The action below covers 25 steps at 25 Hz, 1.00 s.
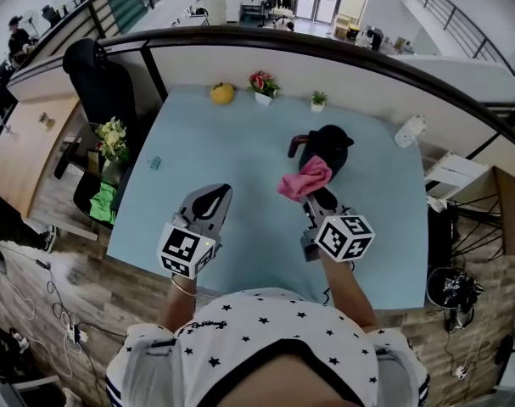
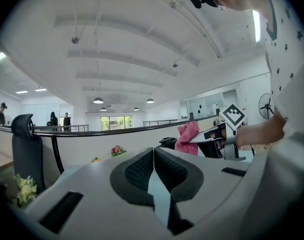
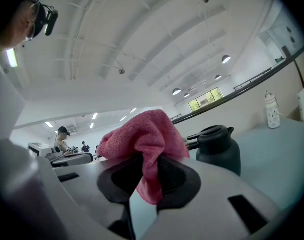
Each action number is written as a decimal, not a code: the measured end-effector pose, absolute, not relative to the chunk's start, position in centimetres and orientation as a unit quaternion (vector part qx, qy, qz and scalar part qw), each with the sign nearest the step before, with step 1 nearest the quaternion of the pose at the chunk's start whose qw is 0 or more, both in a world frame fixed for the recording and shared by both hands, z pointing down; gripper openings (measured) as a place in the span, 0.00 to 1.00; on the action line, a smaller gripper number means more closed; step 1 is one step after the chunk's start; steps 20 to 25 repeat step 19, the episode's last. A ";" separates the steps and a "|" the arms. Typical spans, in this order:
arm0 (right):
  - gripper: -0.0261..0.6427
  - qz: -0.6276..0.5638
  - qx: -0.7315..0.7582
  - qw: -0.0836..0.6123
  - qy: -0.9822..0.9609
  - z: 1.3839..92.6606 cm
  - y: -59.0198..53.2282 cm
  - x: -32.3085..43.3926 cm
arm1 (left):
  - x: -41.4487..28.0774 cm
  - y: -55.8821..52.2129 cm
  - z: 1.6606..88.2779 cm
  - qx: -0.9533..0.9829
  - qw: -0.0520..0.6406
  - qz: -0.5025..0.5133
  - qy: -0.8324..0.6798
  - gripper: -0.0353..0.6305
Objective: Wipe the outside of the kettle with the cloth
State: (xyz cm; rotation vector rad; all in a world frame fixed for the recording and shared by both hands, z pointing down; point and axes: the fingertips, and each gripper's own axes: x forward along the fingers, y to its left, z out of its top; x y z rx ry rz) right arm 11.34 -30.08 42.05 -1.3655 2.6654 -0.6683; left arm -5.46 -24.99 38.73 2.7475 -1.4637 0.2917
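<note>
Open table (image 1: 232, 147) left of kettle (image 1: 332, 142), potted flowers (image 1: 262, 86) behind

The kettle (image 1: 329, 147) is matte black, standing on a pale blue tabletop (image 1: 240, 134). In front of the kettle, the cloth (image 1: 305, 177) is bright pink. The left gripper (image 1: 215, 195) and right gripper (image 1: 319, 198) are light grey with black pads. Their cubes (image 1: 344, 236) are white with black square markers. Beyond the kettle are a yellow object (image 1: 222, 93) and red flowers (image 1: 260, 81) in a white pot. The person's shirt (image 1: 265, 329) is white with small black stars.
</note>
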 end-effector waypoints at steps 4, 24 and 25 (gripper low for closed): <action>0.15 -0.217 -0.444 0.042 0.868 42.0 -29.8 11.5 | -5.4 -24.8 38.9 0.878 0.008 0.095 -0.469 0.10; 0.15 -0.222 -0.442 0.044 0.868 41.8 -29.0 11.9 | -5.0 -24.2 38.7 0.878 0.006 0.092 -0.469 0.10; 0.15 -0.222 -0.442 0.044 0.868 41.8 -29.0 11.9 | -5.0 -24.2 38.7 0.878 0.006 0.092 -0.469 0.10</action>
